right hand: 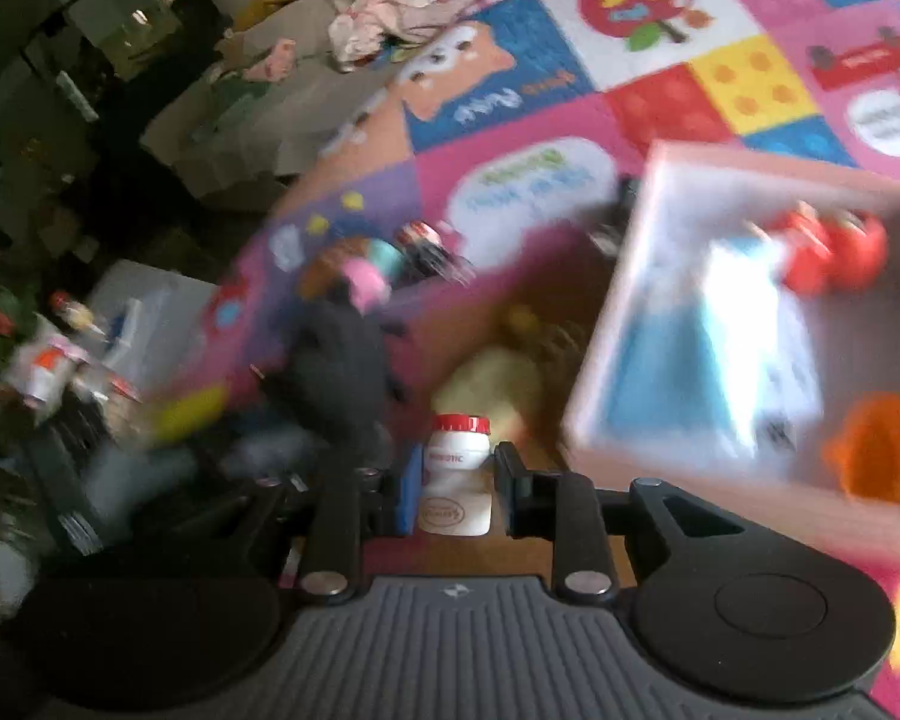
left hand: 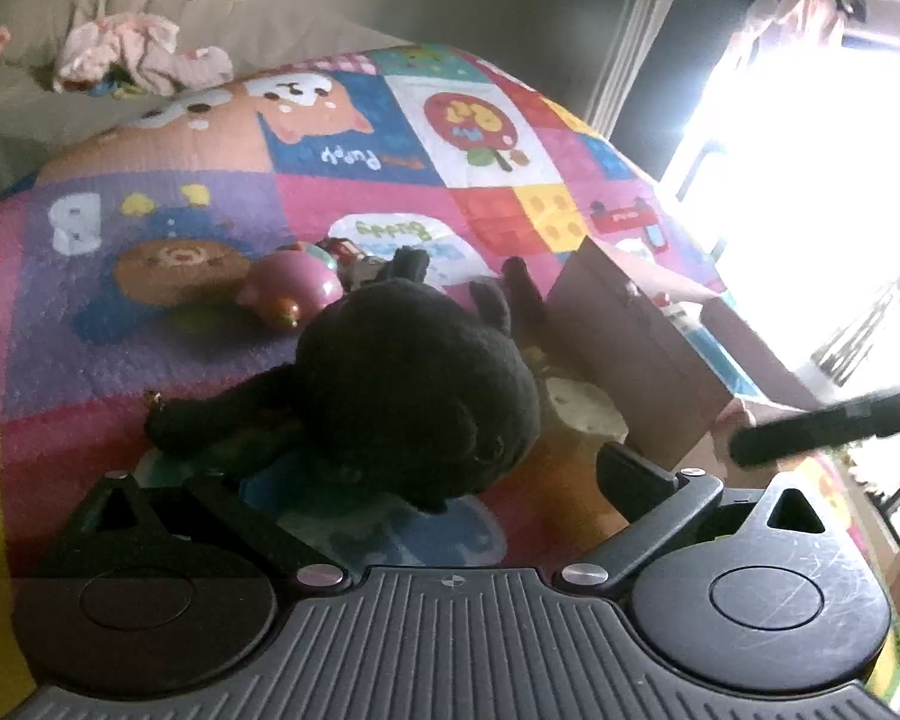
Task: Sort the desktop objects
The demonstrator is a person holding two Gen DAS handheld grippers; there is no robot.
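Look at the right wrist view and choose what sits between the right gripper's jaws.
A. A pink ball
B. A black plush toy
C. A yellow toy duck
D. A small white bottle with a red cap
D: in the right wrist view the small white bottle, red cap on top, sits clamped between the jaws of the right gripper, while the black plush toy lies apart on the mat.

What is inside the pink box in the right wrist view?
Inside the pink box: a blue-and-white item, a red toy and something orange. Blur hides details; the near wall covers anything lower.
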